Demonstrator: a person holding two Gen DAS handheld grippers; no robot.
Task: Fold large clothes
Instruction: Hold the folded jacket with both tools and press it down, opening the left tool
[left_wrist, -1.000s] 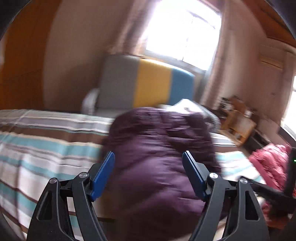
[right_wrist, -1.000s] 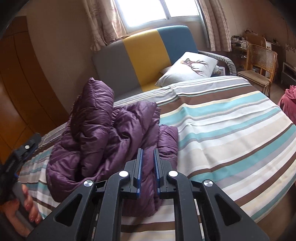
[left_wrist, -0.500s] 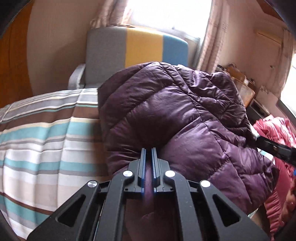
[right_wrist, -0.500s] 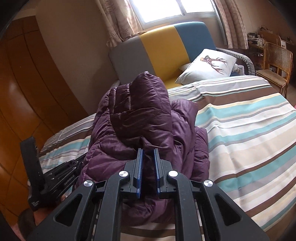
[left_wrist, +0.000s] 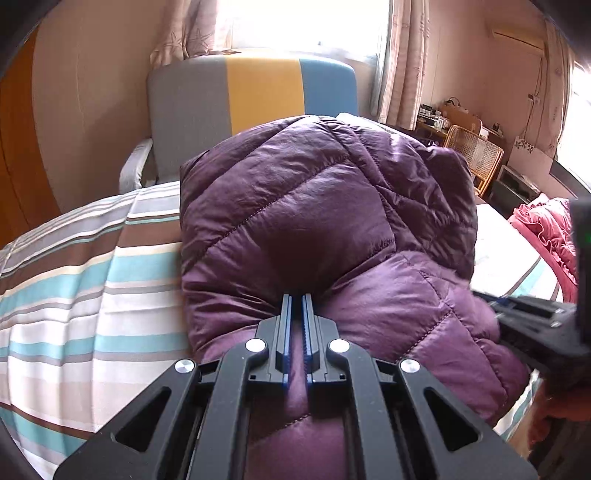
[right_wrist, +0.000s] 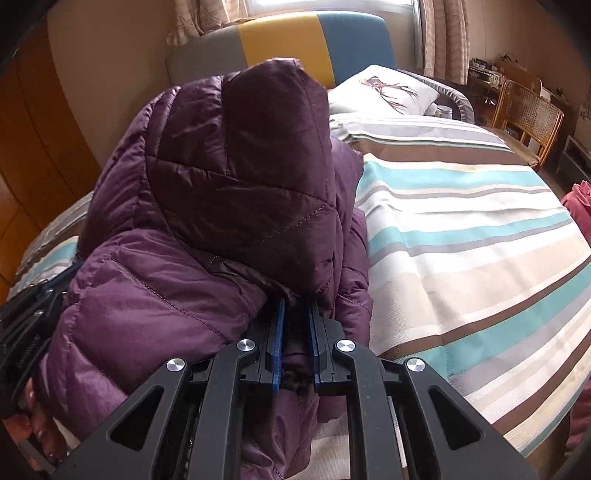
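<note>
Striped in brown, teal and cream, the bed cover (right_wrist: 461, 229) takes up most of both views, with a grey, yellow and blue sofa back (left_wrist: 255, 92) behind it and a printed pillow (right_wrist: 388, 90) at the far end. On the near part of the bed sits the task's garment, a purple quilted jacket (left_wrist: 314, 206), bunched into a tall, puffy heap and not lying flat.

Both tools have hold of it. The left hand-held gripper (left_wrist: 296, 306) has its jaws pinched tight on a thin fold at the jacket's near edge. The right hand-held gripper (right_wrist: 295, 314) is clamped on a thicker wad of purple fabric and dark lining, just beside the other one.

The likely trouble is slippage: the shell looks slick and the filling springy, so a thin pinch could pull free once the weight hangs from it. Grabbing bunched layers instead of a single edge could also leave the fold lopsided or trap a sleeve inside. The heap hides the jacket's hem and sleeves, so which part is held cannot be told.

No container shows clearly; only a pink garment (left_wrist: 546, 229) lies off to one side.
</note>
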